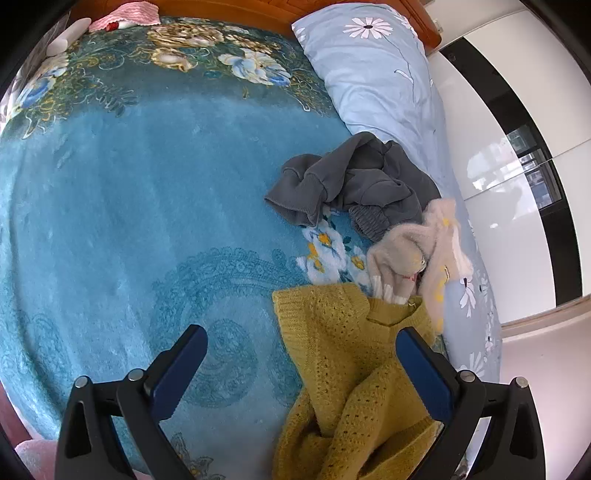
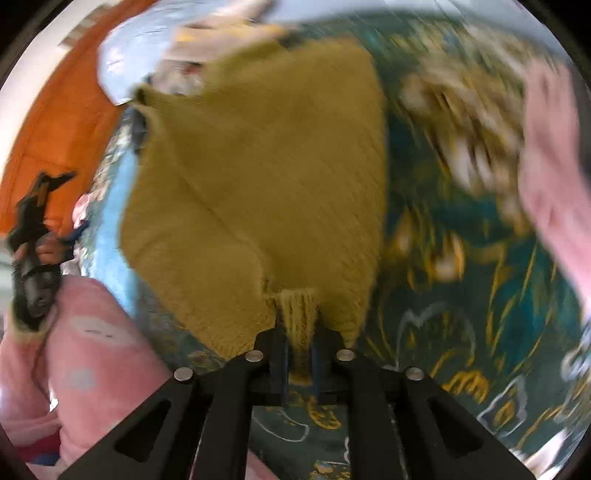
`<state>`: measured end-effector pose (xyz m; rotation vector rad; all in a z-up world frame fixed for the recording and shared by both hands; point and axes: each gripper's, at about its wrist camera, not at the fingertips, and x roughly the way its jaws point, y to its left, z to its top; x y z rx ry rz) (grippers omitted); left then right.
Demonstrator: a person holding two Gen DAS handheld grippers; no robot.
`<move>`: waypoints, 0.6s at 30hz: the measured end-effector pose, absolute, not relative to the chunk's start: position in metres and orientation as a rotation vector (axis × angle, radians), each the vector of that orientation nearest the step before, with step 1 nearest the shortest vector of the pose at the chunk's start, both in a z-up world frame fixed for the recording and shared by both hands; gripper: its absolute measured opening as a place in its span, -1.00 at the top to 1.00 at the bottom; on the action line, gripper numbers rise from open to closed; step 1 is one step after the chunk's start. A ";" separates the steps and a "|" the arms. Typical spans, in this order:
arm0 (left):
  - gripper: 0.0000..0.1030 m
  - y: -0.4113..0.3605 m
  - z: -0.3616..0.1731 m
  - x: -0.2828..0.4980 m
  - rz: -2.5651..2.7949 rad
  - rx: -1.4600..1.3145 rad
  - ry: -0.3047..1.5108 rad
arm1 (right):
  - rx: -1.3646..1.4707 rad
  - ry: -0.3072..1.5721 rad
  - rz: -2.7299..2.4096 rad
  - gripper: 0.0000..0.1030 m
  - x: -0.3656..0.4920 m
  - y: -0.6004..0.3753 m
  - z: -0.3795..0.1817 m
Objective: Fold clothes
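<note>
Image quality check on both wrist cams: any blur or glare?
Left wrist: sharp, strong fisheye bending, window reflections glaring on the glossy wardrobe. Right wrist: heavy motion blur across the yellow sweater and blanket; only the right gripper stays crisp.

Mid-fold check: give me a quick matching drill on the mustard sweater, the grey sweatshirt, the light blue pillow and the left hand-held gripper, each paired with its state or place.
Things:
1. mustard yellow knitted sweater
2. crumpled dark grey sweatshirt
3. light blue daisy-print pillow
4. left hand-held gripper

States:
A. open, holding nothing
B. lies along the bed's edge by the wooden headboard
C. clamped at its ribbed edge by the right hand-held gripper
D. bunched in a heap on the teal floral blanket

Pairs: 1-C, 2-D, 3-B, 4-A
</note>
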<state>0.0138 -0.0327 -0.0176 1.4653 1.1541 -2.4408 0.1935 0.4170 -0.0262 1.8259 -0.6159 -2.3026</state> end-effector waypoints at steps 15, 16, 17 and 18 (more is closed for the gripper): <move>-1.00 -0.018 -0.021 0.016 -2.481 1.516 1.141 | 1.570 -0.389 -2.463 -0.19 -0.007 0.305 -0.012; -1.00 -0.017 -0.020 0.016 -2.488 1.511 1.144 | 1.587 -0.366 -2.472 -0.19 -0.019 0.299 -0.018; -1.00 -0.016 -0.019 0.016 -2.498 1.506 1.133 | 1.620 -0.341 -2.499 -0.19 -0.026 0.296 -0.025; -1.00 -0.015 -0.018 0.015 -2.505 1.507 1.124 | 1.651 -0.338 -2.515 -0.11 -0.032 0.294 -0.030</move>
